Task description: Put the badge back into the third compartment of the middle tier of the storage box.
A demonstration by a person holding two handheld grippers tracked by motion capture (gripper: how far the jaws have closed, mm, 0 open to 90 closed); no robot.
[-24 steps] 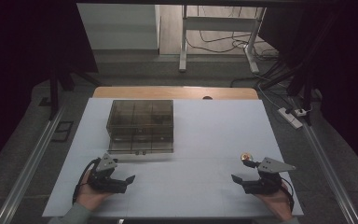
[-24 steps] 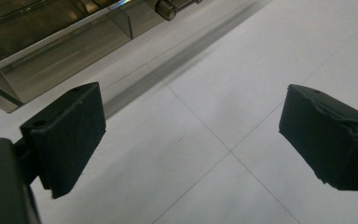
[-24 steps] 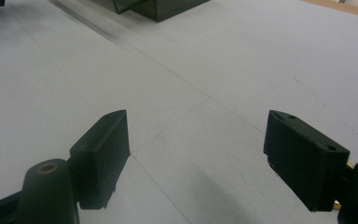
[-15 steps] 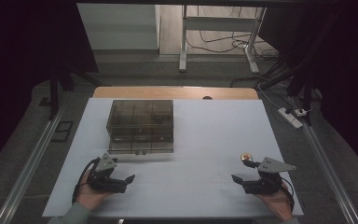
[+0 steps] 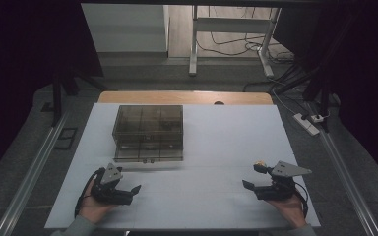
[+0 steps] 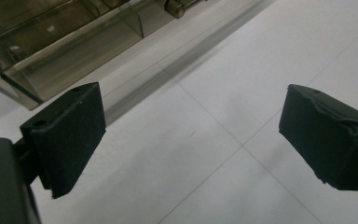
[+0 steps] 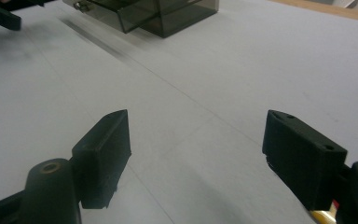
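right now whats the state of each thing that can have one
smoky clear plastic compartment box: upright on the white table, lid seemingly down, latch at front
left gripper: open, nothing between jaws, low over the table
right gripper: open, nothing between jaws, low over the table

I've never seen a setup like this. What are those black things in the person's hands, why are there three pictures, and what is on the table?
A person holds a hand-held tool with two black jaws in each hand: the left gripper and the right gripper. One picture comes from a camera above the white table; the other two come from cameras riding on each gripper, looking along its jaws. A smoky see-through box with compartments sits on the table, nearer the left gripper. Both grippers are open, their jaws wide apart over bare tabletop, holding nothing.
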